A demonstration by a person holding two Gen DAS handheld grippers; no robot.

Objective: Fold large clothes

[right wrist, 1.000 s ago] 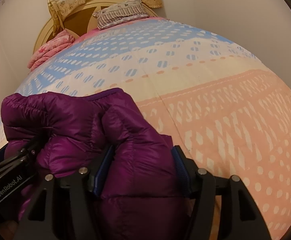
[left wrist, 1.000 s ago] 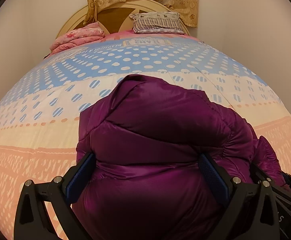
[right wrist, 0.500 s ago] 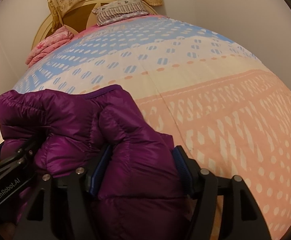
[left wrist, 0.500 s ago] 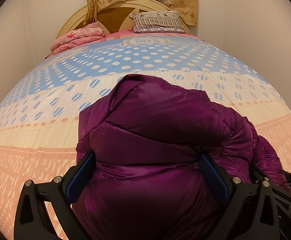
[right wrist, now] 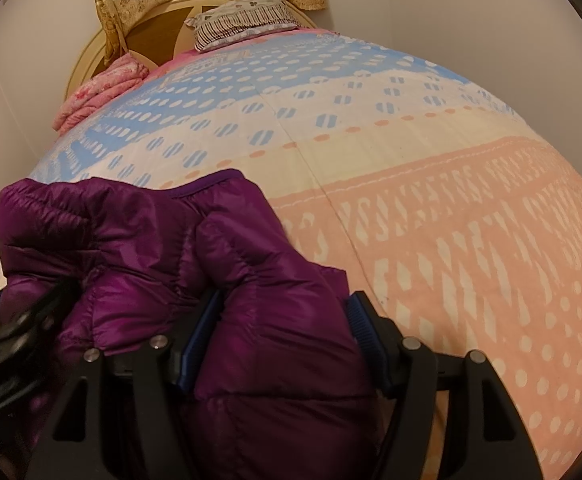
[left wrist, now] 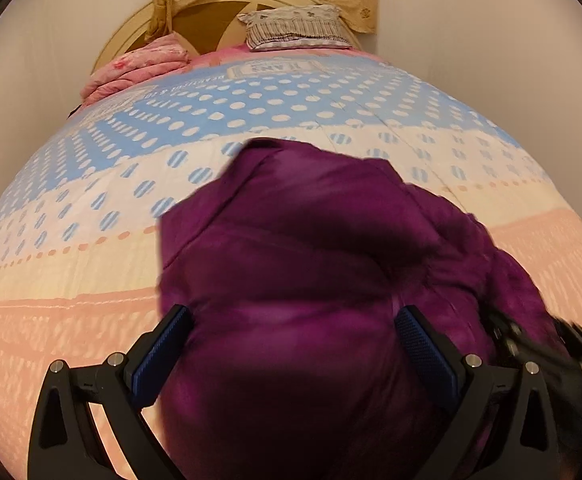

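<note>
1. A bed with a patterned quilt (left wrist: 91, 264) in blue, cream and peach bands fills both views; a headboard (left wrist: 211, 20), a striped pillow (left wrist: 295, 28) and a folded pink blanket (left wrist: 139, 68) are seen at its far end.

2. A purple puffer jacket (left wrist: 311, 264) is bunched on the near part of the quilt, on the peach and cream bands, well apart from the pillow. Its bulk is spread sideways between the two grippers, so its long axis is judged to run from one gripper across to the other, not toward the headboard.

3. The left gripper (left wrist: 291, 344) is set wide around the larger mass of the jacket; padding fills the gap from pad to pad, and a clamp on it is judged likely. The jacket lies directly ahead of it and rises away toward the headboard.

4. The right gripper (right wrist: 279, 332) holds a narrower padded fold between its fingers, with most of the jacket lying to its left. Its jaws are opening, and the fold still fills the space between the pads.

5. The right end is therefore judged to be the one being let go, while the left is nearer the bulk.
</note>
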